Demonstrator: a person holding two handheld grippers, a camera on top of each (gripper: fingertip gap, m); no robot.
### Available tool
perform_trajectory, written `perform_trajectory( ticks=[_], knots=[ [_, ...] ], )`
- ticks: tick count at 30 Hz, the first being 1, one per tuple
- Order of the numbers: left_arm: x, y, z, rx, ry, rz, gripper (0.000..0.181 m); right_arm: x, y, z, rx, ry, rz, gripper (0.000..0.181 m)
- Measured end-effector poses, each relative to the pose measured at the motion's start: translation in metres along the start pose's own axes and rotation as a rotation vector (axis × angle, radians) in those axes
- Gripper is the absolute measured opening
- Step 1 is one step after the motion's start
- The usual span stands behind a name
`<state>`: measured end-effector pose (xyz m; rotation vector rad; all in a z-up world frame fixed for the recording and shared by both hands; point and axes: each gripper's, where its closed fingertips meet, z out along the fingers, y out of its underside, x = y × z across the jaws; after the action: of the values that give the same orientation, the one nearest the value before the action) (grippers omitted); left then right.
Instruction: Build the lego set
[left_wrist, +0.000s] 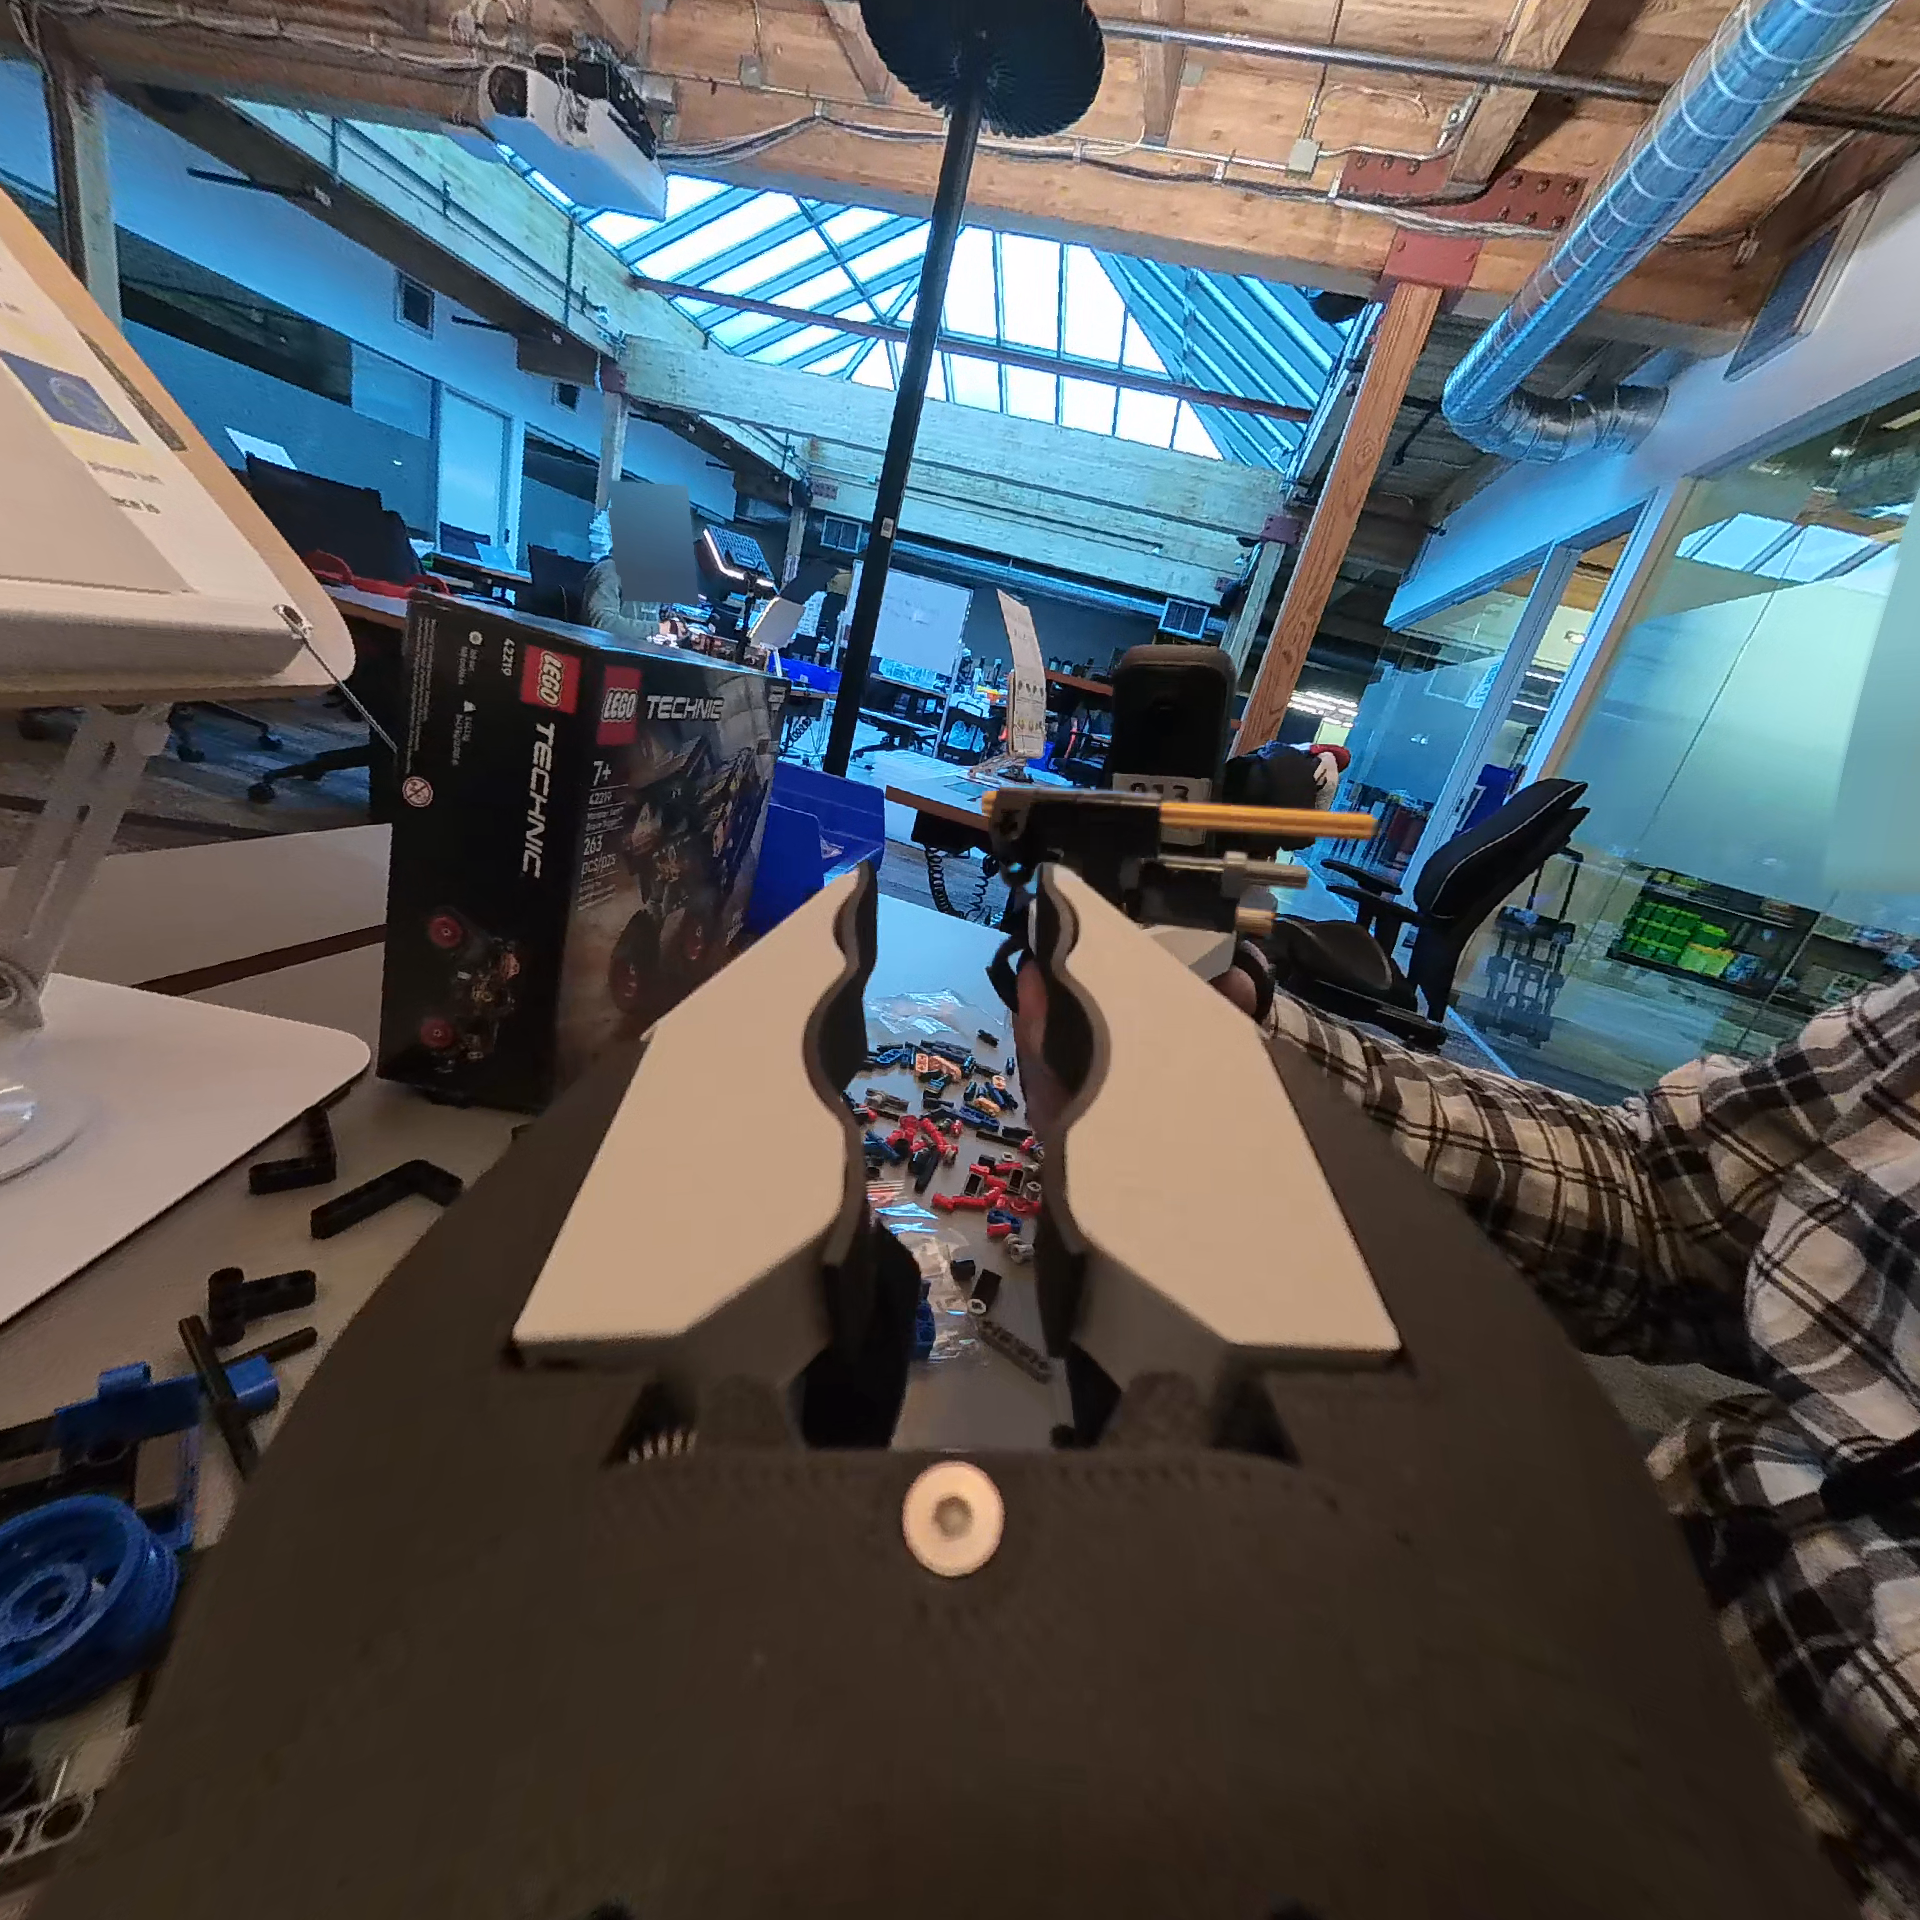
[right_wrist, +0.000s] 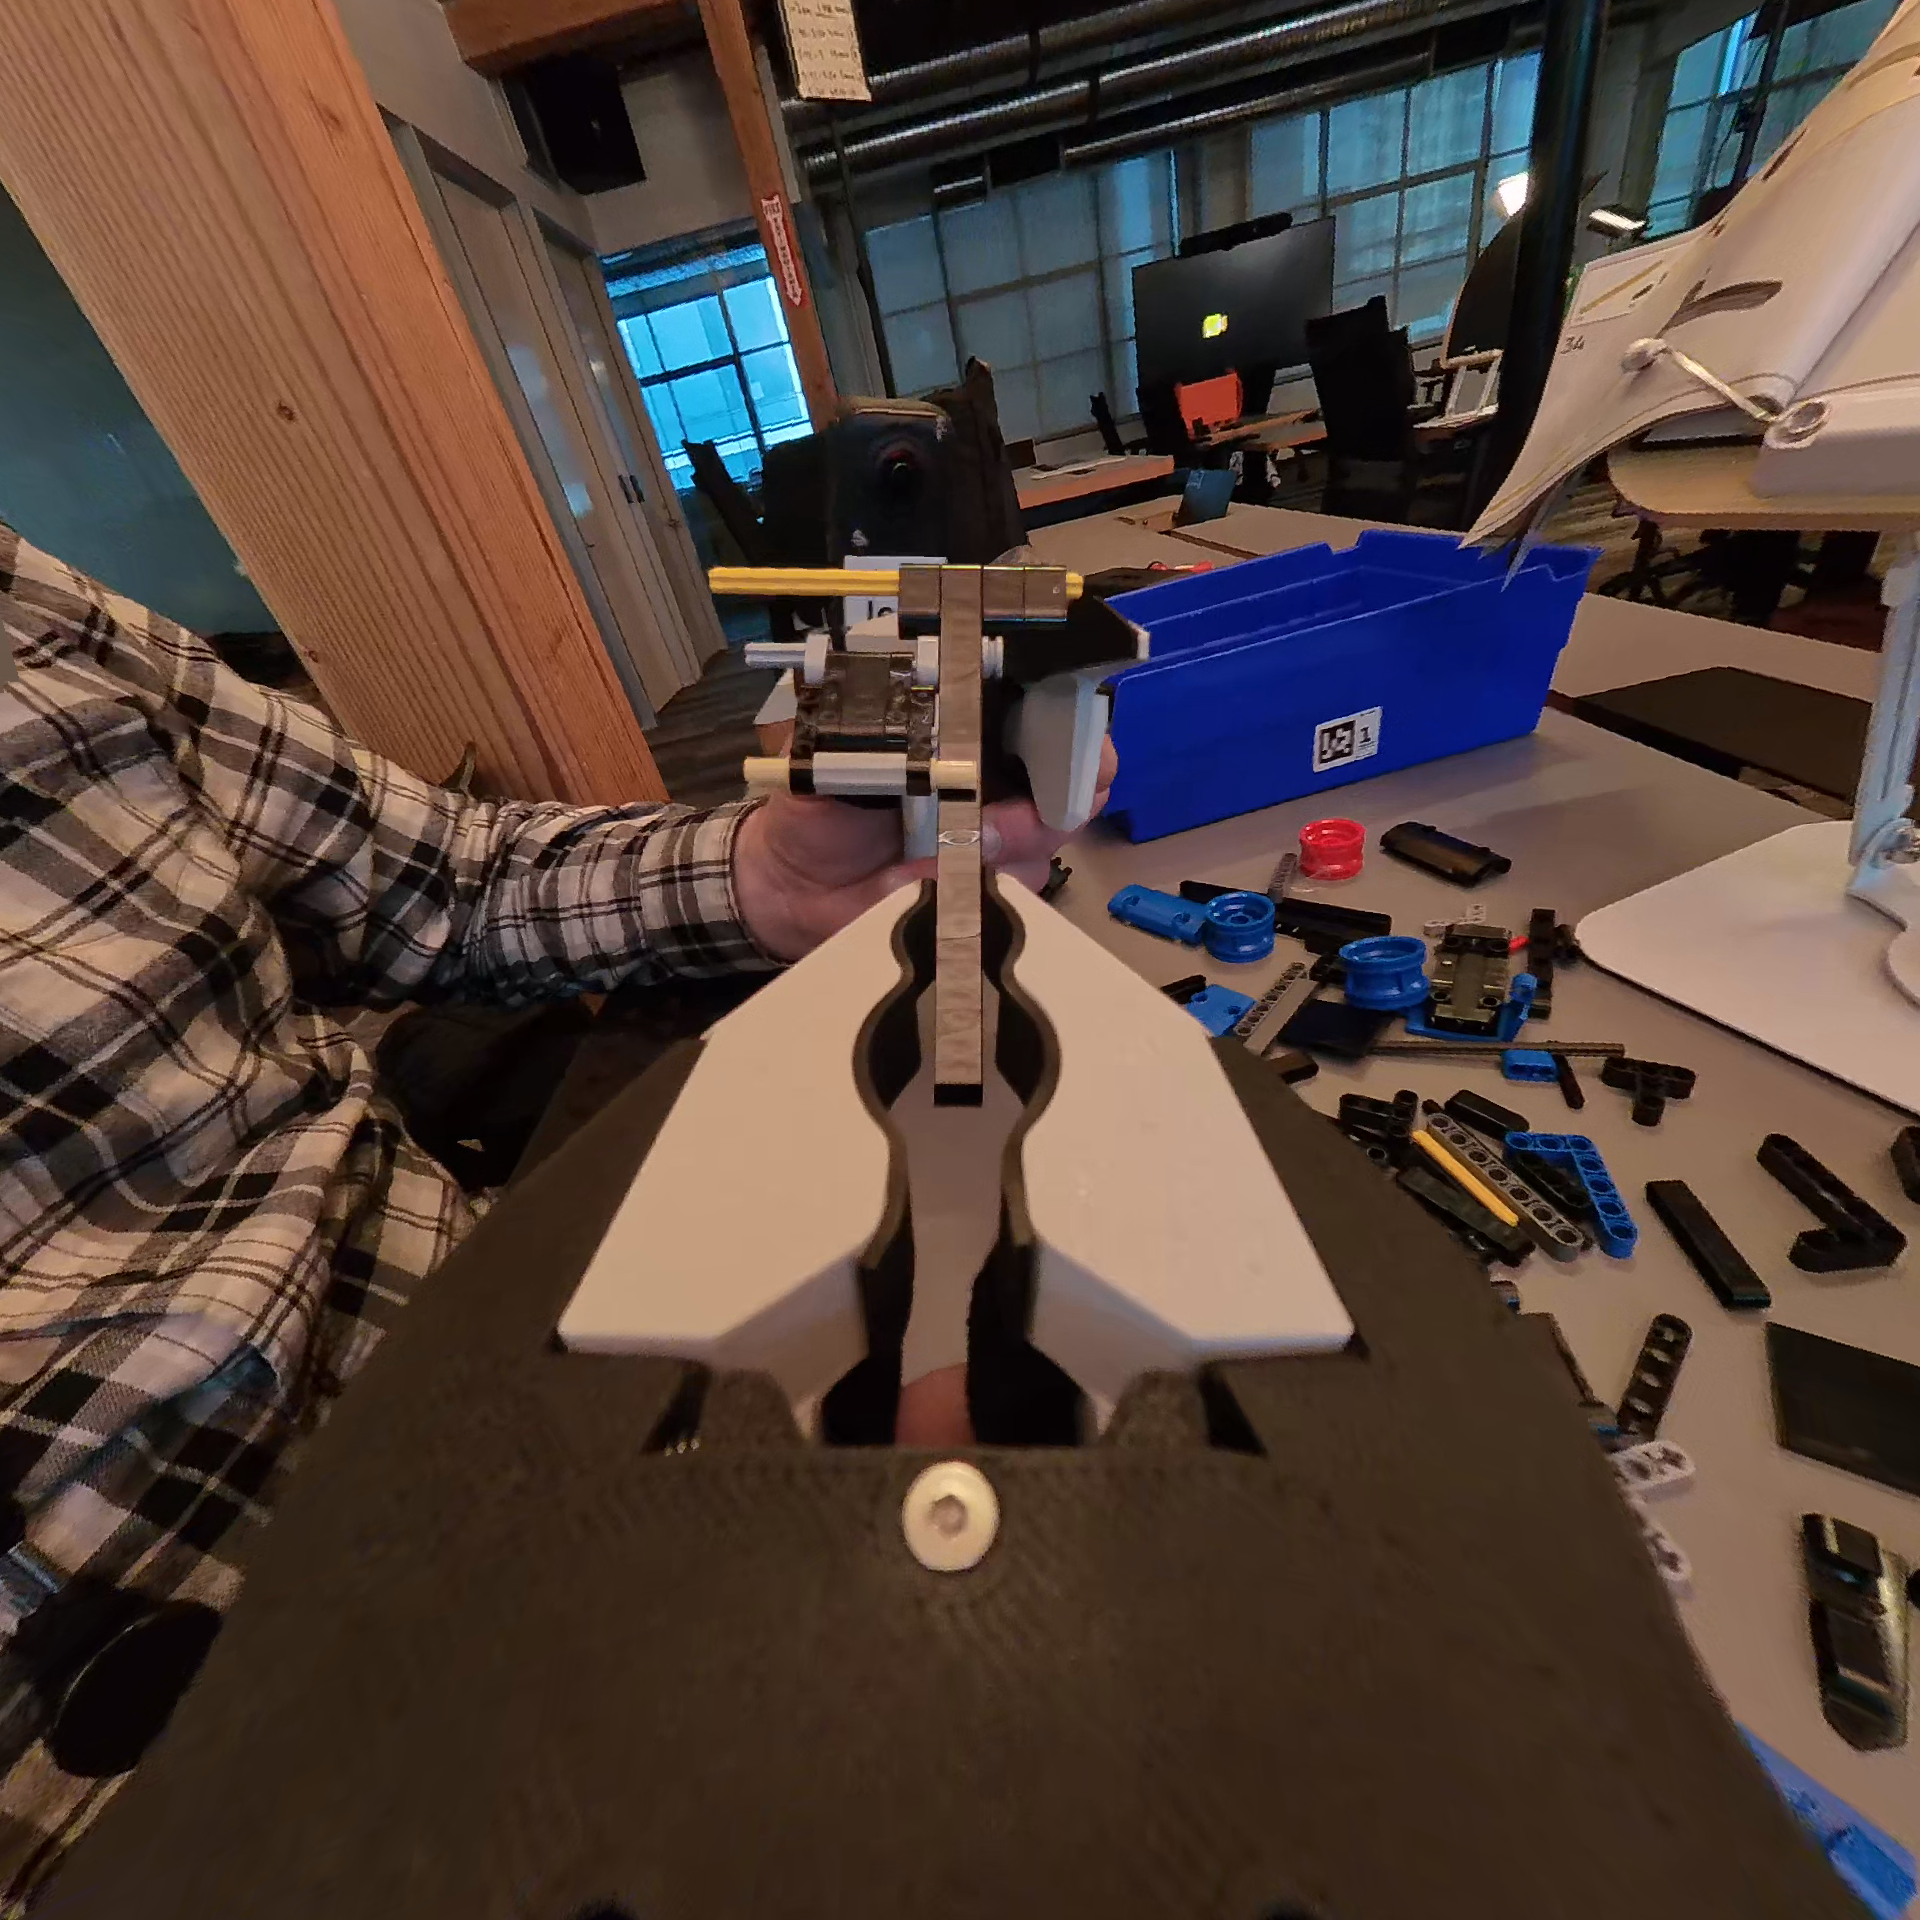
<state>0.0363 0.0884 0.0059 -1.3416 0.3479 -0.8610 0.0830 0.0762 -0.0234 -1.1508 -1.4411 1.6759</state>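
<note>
The right claw (right_wrist: 956, 904) pinches the black beam (right_wrist: 958, 831) of a small assembly (right_wrist: 883, 707), while the left claw (left_wrist: 951, 894) gapes empty above the counter (left_wrist: 208, 1309).

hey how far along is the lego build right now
Early to middle, by the look of it. Done: a small black frame with yellow and white rods pushed through it. In hand: the right gripper is shut on a long black beam standing up against that frame; the left gripper is open, gripping nothing. Left: many loose pieces and blue wheels lie unused on the table.
</note>
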Motion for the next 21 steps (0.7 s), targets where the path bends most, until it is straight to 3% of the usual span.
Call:
perform_trajectory(
  ticks=[11, 21],
  knots=[
    [-0.0031, -0.0027, -0.0021, 0.02, 0.008, -0.049, 0.029, 0.0077, -0.0014, -0.0018, 0.001, 0.107, -0.155, 0.007],
    [0.0049, 0.0022, 0.0017, 0.007, 0.084, -0.131, 0.029, 0.0, 0.0068, 0.0028, -0.035, 0.067, -0.176, 0.007]
  ],
)
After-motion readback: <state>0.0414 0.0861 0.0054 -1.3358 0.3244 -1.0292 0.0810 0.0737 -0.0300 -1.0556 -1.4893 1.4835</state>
